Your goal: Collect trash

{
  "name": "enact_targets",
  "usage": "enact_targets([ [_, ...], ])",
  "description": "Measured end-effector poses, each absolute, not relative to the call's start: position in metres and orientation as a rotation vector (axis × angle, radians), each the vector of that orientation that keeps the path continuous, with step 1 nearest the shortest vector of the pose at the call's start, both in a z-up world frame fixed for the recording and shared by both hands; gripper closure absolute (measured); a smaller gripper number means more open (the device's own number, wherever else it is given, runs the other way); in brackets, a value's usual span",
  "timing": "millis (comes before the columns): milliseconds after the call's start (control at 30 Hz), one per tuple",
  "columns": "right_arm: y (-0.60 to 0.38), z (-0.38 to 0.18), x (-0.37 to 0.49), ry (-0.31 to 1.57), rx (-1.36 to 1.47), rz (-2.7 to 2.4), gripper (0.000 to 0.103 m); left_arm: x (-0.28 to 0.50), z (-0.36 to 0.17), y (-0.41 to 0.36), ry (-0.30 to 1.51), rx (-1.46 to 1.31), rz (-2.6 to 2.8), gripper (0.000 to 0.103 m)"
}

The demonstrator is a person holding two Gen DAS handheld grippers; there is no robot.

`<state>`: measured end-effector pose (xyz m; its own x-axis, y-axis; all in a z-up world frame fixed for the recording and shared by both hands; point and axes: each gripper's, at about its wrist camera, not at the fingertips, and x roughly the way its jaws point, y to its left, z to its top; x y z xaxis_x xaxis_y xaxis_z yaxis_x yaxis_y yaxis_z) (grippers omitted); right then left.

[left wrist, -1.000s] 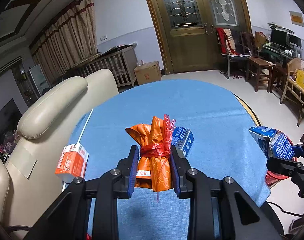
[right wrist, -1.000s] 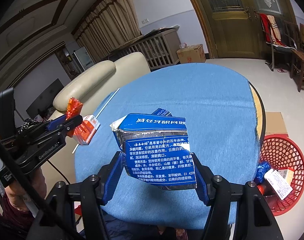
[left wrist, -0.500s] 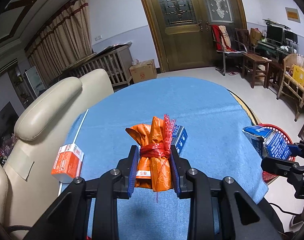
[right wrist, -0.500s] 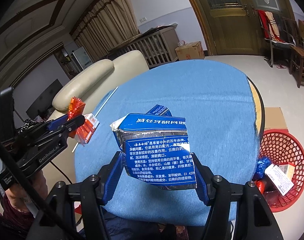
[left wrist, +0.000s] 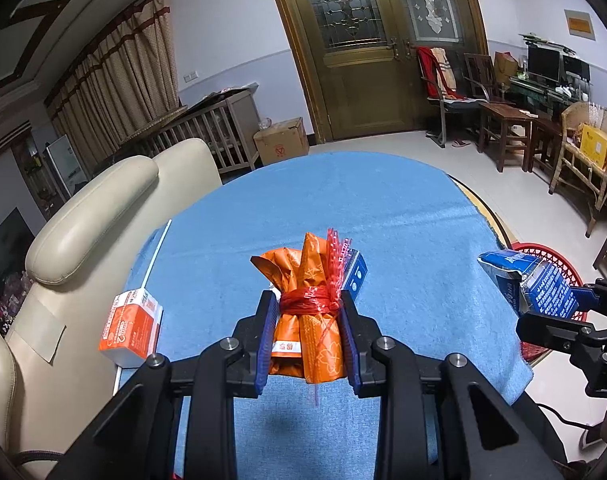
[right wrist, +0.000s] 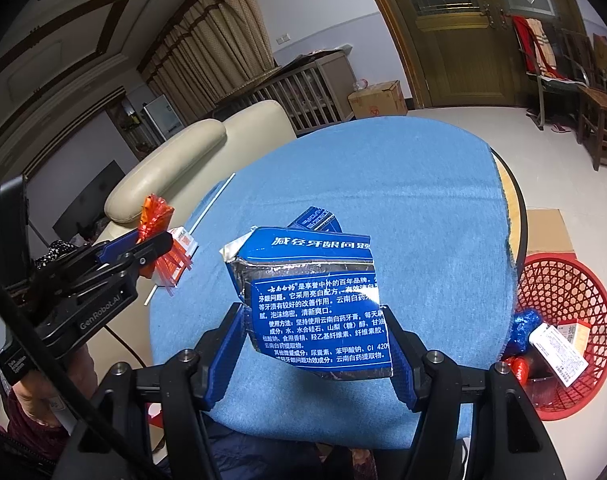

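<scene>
My left gripper (left wrist: 307, 312) is shut on an orange wrapper bundle (left wrist: 309, 312) tied with red plastic strip, held above the blue table cloth (left wrist: 403, 240). My right gripper (right wrist: 315, 324) is shut on a torn blue toothpaste box (right wrist: 319, 304), held over the table's near right part. In the left wrist view that blue box (left wrist: 531, 280) and the right gripper (left wrist: 575, 320) show at the right edge. The left gripper (right wrist: 143, 248) with its orange bundle (right wrist: 155, 220) shows at the left of the right wrist view. A red mesh basket (right wrist: 563, 280) with trash stands on the floor at the right.
An orange and white carton (left wrist: 131, 328) and a white straw (left wrist: 155, 248) lie near the table's left edge. A small blue box (right wrist: 315, 218) lies mid table behind the held items. A cream sofa (left wrist: 95, 208) borders the left side. A cardboard sheet (right wrist: 547, 232) lies beside the basket.
Both views have shifted slightly, and the table looks a little farther off. Both grips are unchanged.
</scene>
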<state>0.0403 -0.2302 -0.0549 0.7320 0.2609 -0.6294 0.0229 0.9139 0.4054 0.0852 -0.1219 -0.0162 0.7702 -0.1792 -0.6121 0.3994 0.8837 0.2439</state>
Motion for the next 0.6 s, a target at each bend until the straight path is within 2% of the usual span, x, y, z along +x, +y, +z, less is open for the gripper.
enact_targets([
  [600,-0.2321,-0.0555,0.0403,0.745,0.418,0.128,0.036,0.0857,-0.0194,-0.1265,0.620,0.390,-0.327,0.070],
])
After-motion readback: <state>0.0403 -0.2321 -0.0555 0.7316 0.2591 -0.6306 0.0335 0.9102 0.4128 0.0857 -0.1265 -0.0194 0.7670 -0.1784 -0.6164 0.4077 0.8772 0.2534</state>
